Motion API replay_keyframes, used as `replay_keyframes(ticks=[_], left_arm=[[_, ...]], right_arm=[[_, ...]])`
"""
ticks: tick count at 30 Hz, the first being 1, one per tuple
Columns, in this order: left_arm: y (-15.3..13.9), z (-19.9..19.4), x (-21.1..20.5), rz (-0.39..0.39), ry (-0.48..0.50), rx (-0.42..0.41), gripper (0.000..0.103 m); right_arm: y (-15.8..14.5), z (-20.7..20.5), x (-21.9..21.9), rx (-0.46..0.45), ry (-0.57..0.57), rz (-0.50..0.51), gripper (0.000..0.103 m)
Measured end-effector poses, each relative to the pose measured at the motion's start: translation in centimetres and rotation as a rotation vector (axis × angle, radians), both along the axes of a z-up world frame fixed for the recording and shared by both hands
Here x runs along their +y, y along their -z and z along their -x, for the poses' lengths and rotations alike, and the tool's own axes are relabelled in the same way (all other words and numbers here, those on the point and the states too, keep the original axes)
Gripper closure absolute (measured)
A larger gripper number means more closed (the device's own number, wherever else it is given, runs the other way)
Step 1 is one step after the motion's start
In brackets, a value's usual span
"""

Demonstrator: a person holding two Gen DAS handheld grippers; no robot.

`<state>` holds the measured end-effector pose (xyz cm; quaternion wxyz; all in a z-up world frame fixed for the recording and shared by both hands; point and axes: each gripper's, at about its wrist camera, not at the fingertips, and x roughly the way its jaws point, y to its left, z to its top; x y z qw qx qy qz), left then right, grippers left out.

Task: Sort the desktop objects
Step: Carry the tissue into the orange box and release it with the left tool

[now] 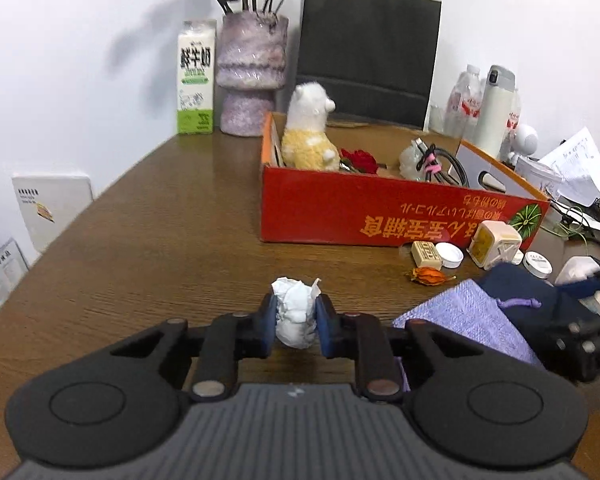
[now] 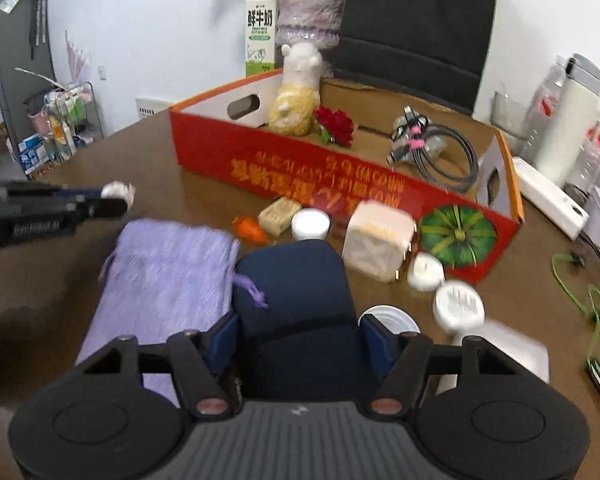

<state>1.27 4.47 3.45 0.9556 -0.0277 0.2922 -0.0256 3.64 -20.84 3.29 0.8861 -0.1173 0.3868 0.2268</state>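
Observation:
My left gripper [image 1: 296,320] is shut on a crumpled white paper wad [image 1: 294,312], low over the brown table [image 1: 160,248]. The right wrist view shows it too, left gripper [image 2: 116,198] with the wad [image 2: 118,190] at its tip. My right gripper [image 2: 300,340] is shut on a dark navy pouch [image 2: 296,300], whose sides meet both blue pads. A lilac drawstring pouch [image 2: 160,272] lies beside it on the left. Behind stands a red cardboard box [image 2: 300,168] holding a plush alpaca [image 2: 296,96], a red flower [image 2: 336,124] and coiled cables [image 2: 440,148].
In front of the box lie a beige block [image 2: 278,214], an orange dried fruit [image 2: 250,228], a cream square plug [image 2: 376,240] and white lids [image 2: 458,306]. A milk carton [image 1: 196,80], vase [image 1: 252,76] and black bag [image 1: 368,48] line the wall. Bottles, a flask [image 1: 496,108] and papers crowd the right.

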Motion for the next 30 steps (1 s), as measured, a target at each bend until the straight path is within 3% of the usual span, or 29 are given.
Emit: replay_keyframes(ticks=[6,9,12,14,15,17,19,20,23,27,30], left_arm=[[-2.0,4.3,0.2,0.04,0.051,-0.031,0.082],[-2.3,6.5,-0.5,0.033,0.104,-0.019,0.082],[-2.1,8.6,-1.5,0.077,0.182,0.006,0.082],[-1.6,9.5,-2.4,0.094,0.216,0.027,0.082],[-1.3,9.7,-2.9,0.094,0.23,0.036,0.082],[-0.7,9.9,-3.8,0.081,0.231,0.052,0.082],[-0.7,9.8,-4.2,0.077,0.231,0.053,0.082],[-0.8,9.8,-4.3,0.079,0.229,0.048,0.082],[-1.1,9.9,-4.5,0.071,0.233,0.029,0.082],[-0.7,10.0,-4.6,0.057,0.242,0.042,0.082],[-0.5,9.8,-4.8,0.059,0.247,0.049,0.082]], right_arm=[[-0.1,5.9,-1.9,0.019,0.221,-0.019,0.037],[-0.1,8.7,-2.5,0.032,0.264,-0.022,0.035],[-0.3,11.1,-2.3,0.03,0.248,0.014,0.031],[0.1,12.1,-2.4,0.024,0.22,-0.004,0.019],[0.4,12.3,-2.2,0.005,0.202,-0.001,0.019],[1.0,11.8,-1.7,-0.011,0.188,0.026,0.021],[1.1,10.8,-2.1,-0.024,0.19,-0.021,0.025],[1.3,10.3,-2.1,-0.026,0.198,-0.032,0.032],[1.3,9.4,-2.2,-0.034,0.196,-0.046,0.031],[1.6,10.2,-1.5,-0.108,0.187,0.013,0.031],[1.4,10.9,-1.7,-0.101,0.217,0.003,0.032]])
